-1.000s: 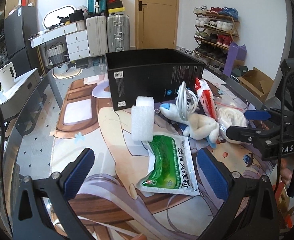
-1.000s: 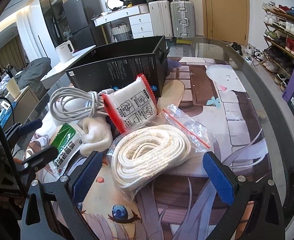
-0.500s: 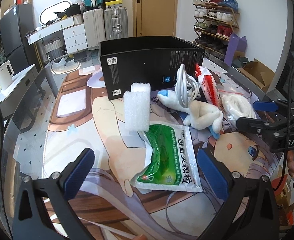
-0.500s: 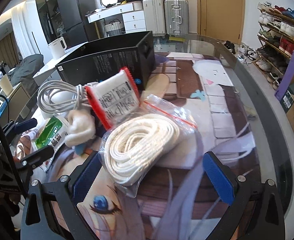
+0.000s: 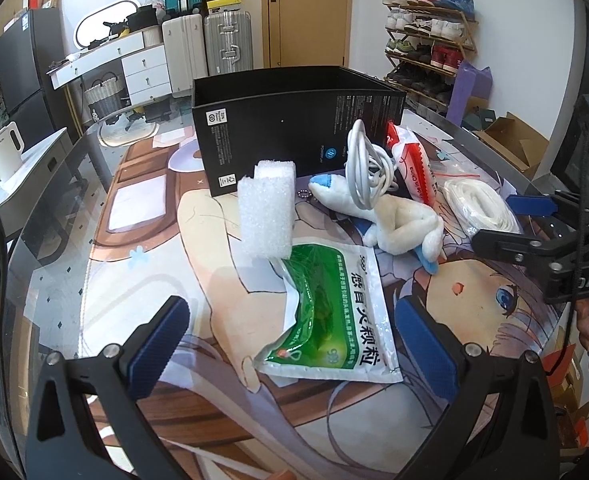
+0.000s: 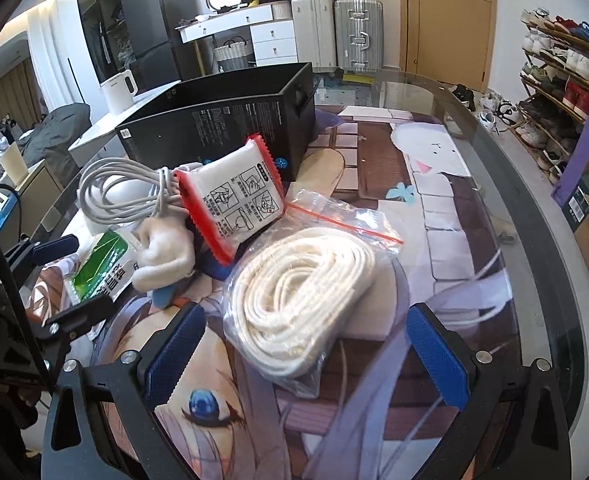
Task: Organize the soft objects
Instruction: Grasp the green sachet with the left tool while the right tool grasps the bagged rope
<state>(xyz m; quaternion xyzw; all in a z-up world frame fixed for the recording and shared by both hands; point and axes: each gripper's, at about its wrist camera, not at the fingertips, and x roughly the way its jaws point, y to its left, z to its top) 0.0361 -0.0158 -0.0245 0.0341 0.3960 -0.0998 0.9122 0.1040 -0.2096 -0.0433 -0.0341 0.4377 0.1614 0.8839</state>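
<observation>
Inside clear zip bag (image 6: 314, 280): white rope (image 6: 298, 292); black box (image 5: 294, 128) contents unseen; both tools apart.

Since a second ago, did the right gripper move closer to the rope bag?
Yes. In the right wrist view, the rope bag now lies nearer the open right gripper, which has come forward toward the black box.

Bright daylight, fisheye edges, slight blur
</observation>
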